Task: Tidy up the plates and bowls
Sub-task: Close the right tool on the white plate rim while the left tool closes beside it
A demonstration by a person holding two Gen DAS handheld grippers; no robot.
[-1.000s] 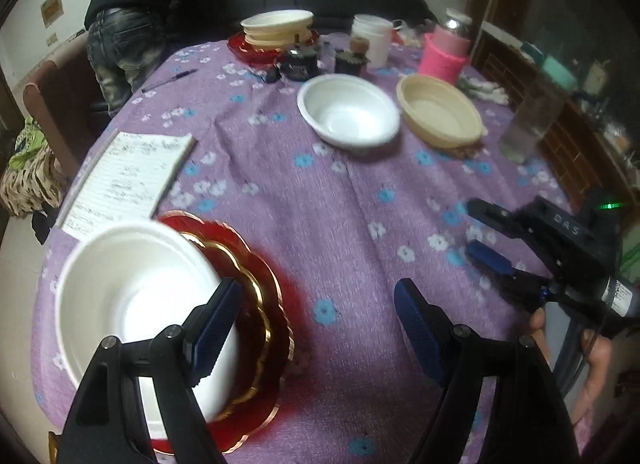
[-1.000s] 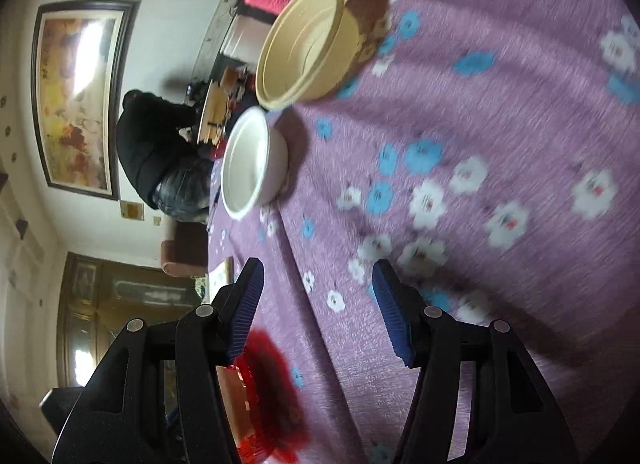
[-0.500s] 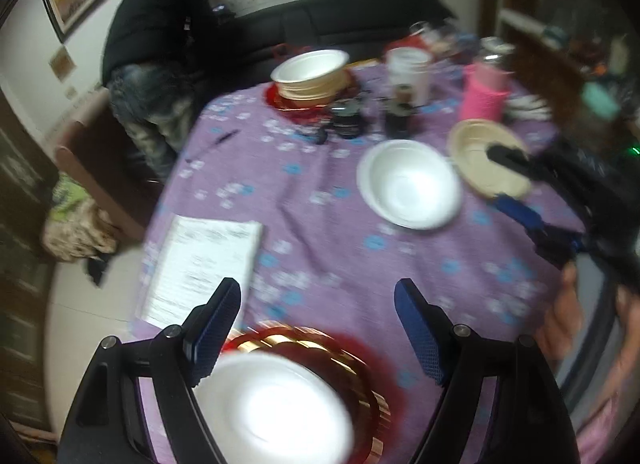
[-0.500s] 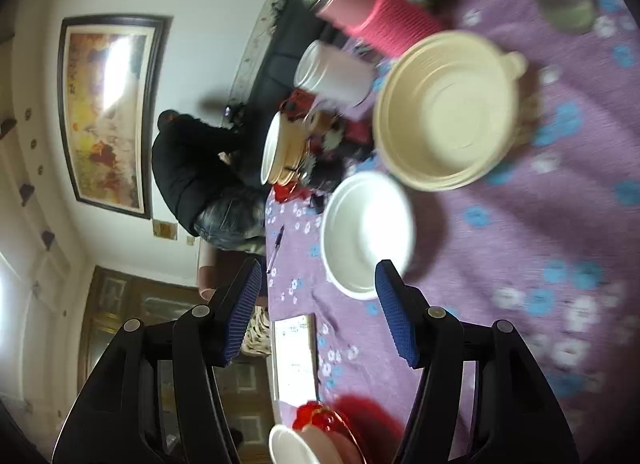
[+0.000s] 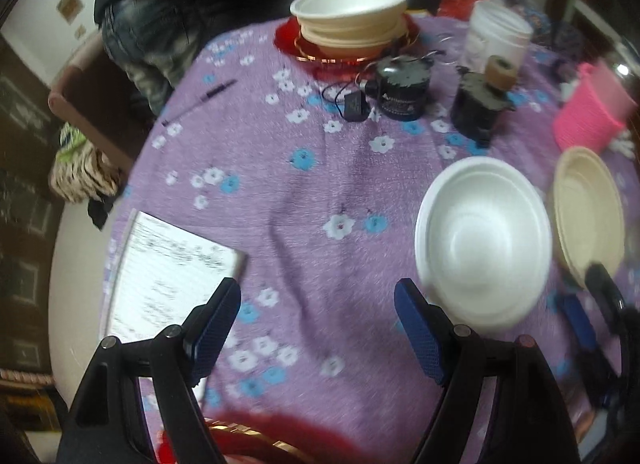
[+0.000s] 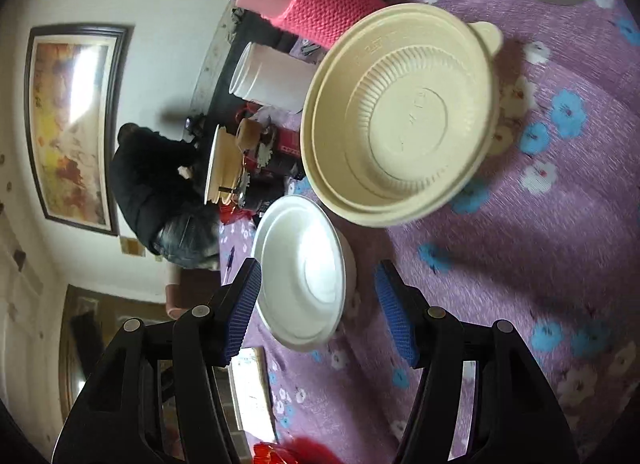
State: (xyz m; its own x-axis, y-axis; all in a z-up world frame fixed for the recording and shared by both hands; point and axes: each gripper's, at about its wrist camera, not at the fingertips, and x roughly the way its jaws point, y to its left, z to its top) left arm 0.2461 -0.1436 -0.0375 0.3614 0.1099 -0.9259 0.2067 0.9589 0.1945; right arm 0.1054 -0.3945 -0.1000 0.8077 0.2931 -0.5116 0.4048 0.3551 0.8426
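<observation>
My left gripper (image 5: 318, 320) hangs open over the purple flowered tablecloth (image 5: 320, 183), nothing between its fingers. A white bowl (image 5: 484, 240) sits to its right, and a cream bowl (image 5: 588, 219) lies beyond that. My right gripper (image 6: 320, 308) is open; the white bowl (image 6: 304, 276) sits just ahead, framed by its fingers but untouched. The cream bowl (image 6: 400, 115) lies further on. At the far side stands a stack of bowls (image 5: 352, 27) on a red plate. A red gold-rimmed plate (image 5: 280, 440) shows at the bottom edge. The right gripper (image 5: 588, 300) also appears at the right edge.
A notebook (image 5: 168, 276) lies at the near left and a pen (image 5: 200, 99) further back. Two black devices (image 5: 402, 91), a white cup (image 5: 496, 39) and a pink knitted flask (image 5: 592, 111) crowd the far right. A person (image 5: 152, 3) bends over beyond the table.
My left gripper has swung away from the white bowl on the red plate, which dropped out of view below. My right gripper has closed in on the white and cream bowls.
</observation>
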